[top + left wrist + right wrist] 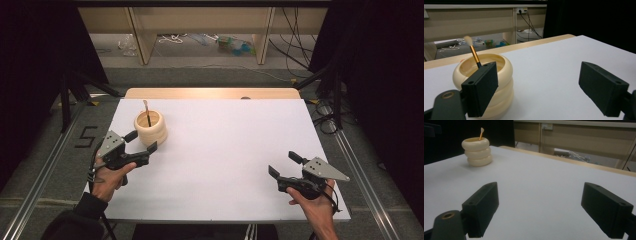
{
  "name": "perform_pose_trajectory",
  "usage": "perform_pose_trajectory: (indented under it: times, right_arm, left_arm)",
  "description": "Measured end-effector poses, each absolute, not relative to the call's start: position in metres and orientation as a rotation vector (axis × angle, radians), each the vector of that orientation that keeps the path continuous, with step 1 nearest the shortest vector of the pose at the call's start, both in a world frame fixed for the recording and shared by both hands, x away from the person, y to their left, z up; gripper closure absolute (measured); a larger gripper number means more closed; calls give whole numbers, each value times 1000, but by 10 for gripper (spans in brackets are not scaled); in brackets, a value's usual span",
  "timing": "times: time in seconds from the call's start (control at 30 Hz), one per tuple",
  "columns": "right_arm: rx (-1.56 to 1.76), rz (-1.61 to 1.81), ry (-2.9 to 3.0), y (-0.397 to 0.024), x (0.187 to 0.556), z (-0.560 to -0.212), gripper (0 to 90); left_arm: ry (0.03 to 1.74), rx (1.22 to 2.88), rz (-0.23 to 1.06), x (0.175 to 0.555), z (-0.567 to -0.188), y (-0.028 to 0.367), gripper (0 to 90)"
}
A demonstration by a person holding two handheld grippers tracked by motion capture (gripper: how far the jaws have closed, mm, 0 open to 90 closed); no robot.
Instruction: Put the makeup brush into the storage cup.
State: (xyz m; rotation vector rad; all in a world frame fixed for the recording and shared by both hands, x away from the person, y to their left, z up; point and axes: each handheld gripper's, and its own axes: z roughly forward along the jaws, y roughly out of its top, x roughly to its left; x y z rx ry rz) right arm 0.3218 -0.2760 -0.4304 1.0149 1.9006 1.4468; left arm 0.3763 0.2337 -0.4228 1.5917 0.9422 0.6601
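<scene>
A cream ribbed holder (150, 127) stands upright on the white table (225, 145) at the far left. A brush (147, 112) with an orange handle and pale bristles (468, 40) leans inside it, bristles up. My left gripper (141, 141) is open just in front of the holder (486, 82), its jaws spread wide with nothing between them. My right gripper (284, 164) is open near the table's front right, far from the holder (477, 151), and holds nothing.
A wooden strip (210, 93) borders the table's far edge. Beyond it stand shelf legs (142, 40) with clutter and cables on the floor. Metal rails (360, 165) run along both sides. Black curtains hang left and right.
</scene>
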Motion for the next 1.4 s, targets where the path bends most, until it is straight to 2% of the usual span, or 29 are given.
perform_pose_trajectory:
  times: [0.47,1.4]
  right_arm:
    - [1015,1444,1899,-275,321,-430,155]
    - [1002,1473,1897,-273,322,-432,155]
  left_arm:
    - [907,1633,647,360,-433,226,156]
    - [890,1654,640,352,-438,223,156]
